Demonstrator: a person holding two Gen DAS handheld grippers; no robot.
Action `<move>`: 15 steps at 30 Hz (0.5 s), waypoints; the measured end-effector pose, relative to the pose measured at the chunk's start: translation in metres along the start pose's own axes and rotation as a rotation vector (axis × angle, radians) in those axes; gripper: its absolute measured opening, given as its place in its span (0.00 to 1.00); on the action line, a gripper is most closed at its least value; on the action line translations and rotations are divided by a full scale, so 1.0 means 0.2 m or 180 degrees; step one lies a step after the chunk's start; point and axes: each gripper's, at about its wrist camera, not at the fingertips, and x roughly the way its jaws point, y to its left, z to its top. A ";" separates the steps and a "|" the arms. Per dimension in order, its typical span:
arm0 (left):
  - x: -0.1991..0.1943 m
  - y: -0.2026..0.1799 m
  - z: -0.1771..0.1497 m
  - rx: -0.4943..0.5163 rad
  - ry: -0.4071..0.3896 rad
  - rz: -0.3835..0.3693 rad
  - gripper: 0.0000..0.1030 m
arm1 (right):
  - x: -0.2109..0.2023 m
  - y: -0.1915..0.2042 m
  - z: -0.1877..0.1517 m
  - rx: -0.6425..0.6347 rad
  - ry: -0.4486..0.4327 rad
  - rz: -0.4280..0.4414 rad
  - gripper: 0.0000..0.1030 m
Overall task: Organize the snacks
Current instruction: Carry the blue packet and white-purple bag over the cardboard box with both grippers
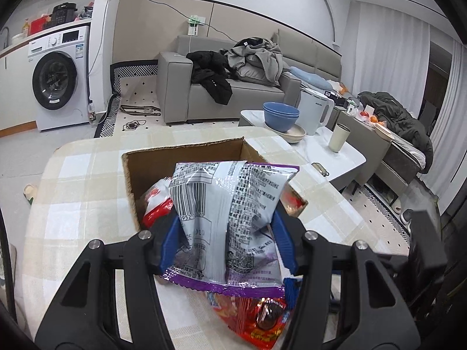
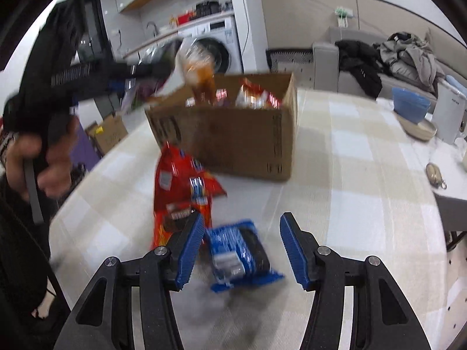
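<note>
My left gripper (image 1: 226,242) is shut on a purple and silver snack bag (image 1: 230,210), holding it above the near edge of an open cardboard box (image 1: 186,153). Red snack packs (image 1: 156,207) lie inside the box. My right gripper (image 2: 242,248) is open, low over the table, with a blue cookie pack (image 2: 239,253) lying between its fingers. A red snack bag (image 2: 181,195) lies just left of it, in front of the box (image 2: 233,143). The left gripper with its bag (image 2: 195,64) shows blurred above the box's left side.
The table has a beige checked cloth (image 2: 350,189). Blue bowls (image 1: 281,116), a white kettle (image 1: 316,110) and a cup (image 1: 338,138) stand on a side table beyond. A grey sofa (image 1: 239,87) with clothes and a washing machine (image 1: 58,81) stand behind.
</note>
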 end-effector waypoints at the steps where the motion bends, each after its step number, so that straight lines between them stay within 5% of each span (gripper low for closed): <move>1: 0.02 -0.01 0.01 0.0003 0.0014 0.0000 0.52 | 0.02 -0.01 -0.01 0.0009 0.0045 0.0022 0.54; 7: 0.18 0.01 0.05 -0.0034 0.0136 0.0099 0.52 | 0.10 0.00 -0.06 -0.0103 0.0209 0.0118 0.54; 9: 0.19 0.02 0.05 -0.0031 0.0152 0.0111 0.52 | 0.11 0.02 -0.06 -0.0212 0.0198 0.0101 0.43; 15: 0.17 0.06 0.02 -0.0051 0.0135 0.0191 0.52 | 0.02 0.05 -0.03 -0.0285 -0.0134 0.0216 0.42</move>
